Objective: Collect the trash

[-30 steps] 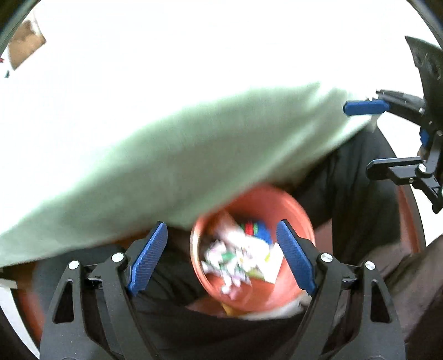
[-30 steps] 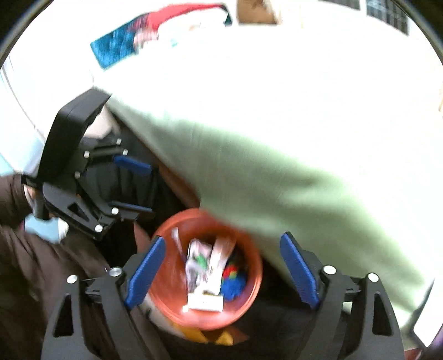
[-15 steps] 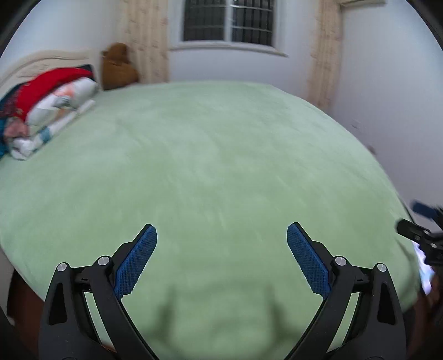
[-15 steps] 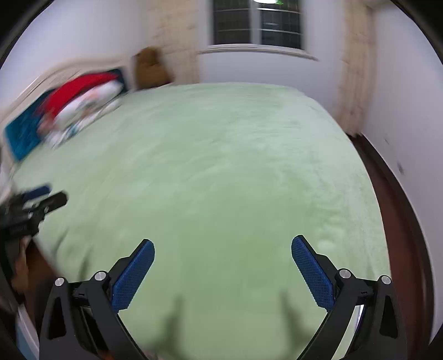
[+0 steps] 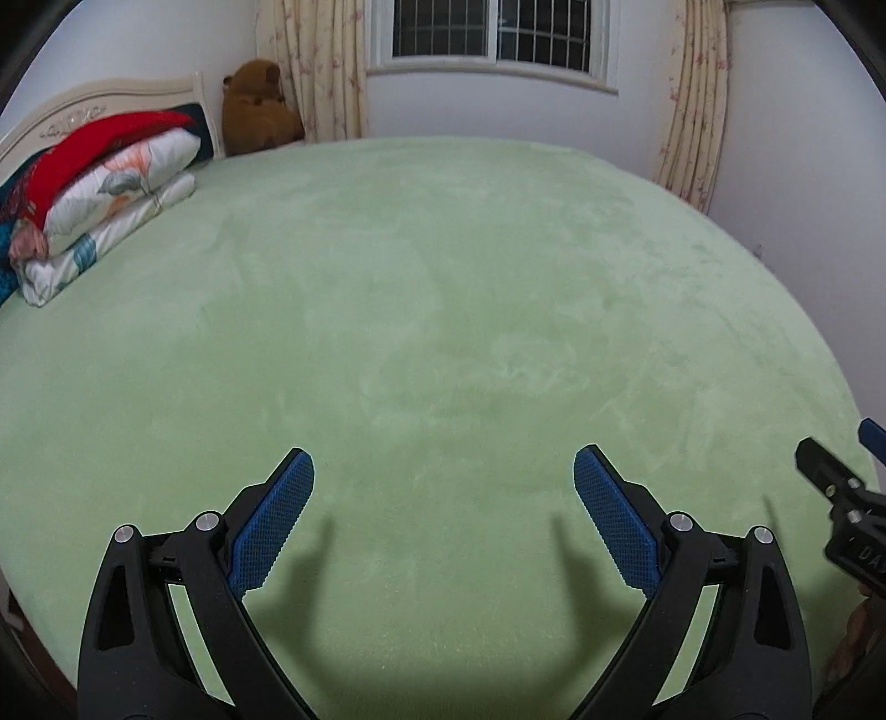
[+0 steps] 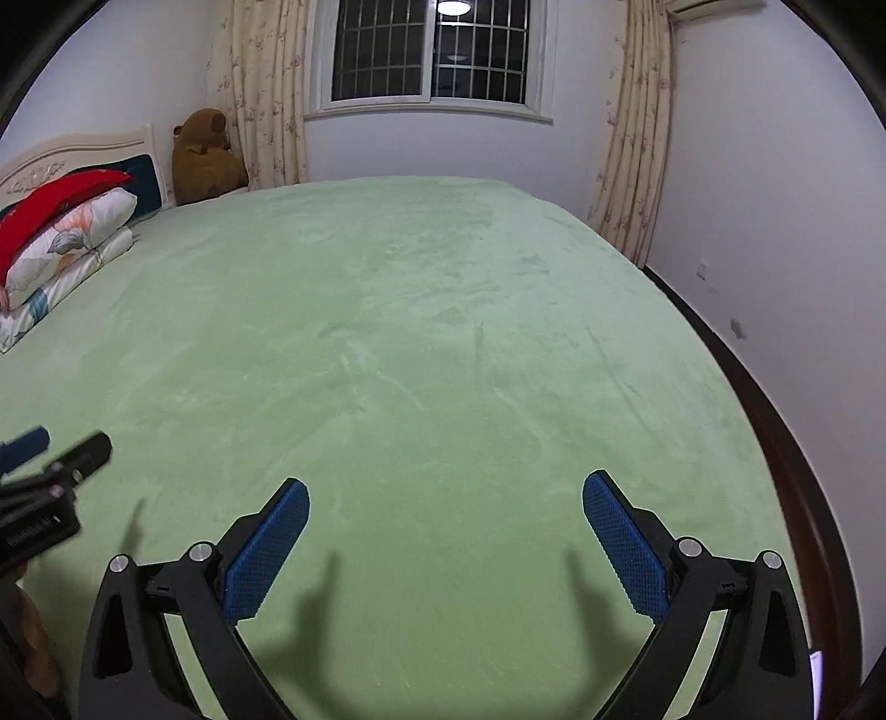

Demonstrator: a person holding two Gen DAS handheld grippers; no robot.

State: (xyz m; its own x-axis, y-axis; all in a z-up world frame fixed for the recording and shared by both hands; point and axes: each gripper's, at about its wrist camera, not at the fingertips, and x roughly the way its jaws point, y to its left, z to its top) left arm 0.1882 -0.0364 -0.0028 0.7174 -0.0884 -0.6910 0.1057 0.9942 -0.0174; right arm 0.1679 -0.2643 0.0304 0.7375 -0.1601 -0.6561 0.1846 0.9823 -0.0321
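My left gripper [image 5: 443, 498] is open and empty, held just above the near edge of a bed covered by a light green blanket [image 5: 443, 310]. My right gripper [image 6: 446, 526] is open and empty too, beside it over the same blanket [image 6: 432, 343]. The right gripper's tip shows at the right edge of the left wrist view [image 5: 836, 487]. The left gripper's tip shows at the left edge of the right wrist view [image 6: 61, 465]. No trash and no bin show in either view.
Folded bedding and a red pillow [image 5: 99, 183] lie at the head of the bed on the left. A brown teddy bear [image 5: 257, 108] sits in the far corner by the curtains. A barred window [image 6: 432, 50] is on the far wall. A dark wooden bed frame [image 6: 797, 471] runs along the right side.
Both grippers have swung up from an orange bin full of trash beside the bed to face across the green blanket. Both stay open and empty.
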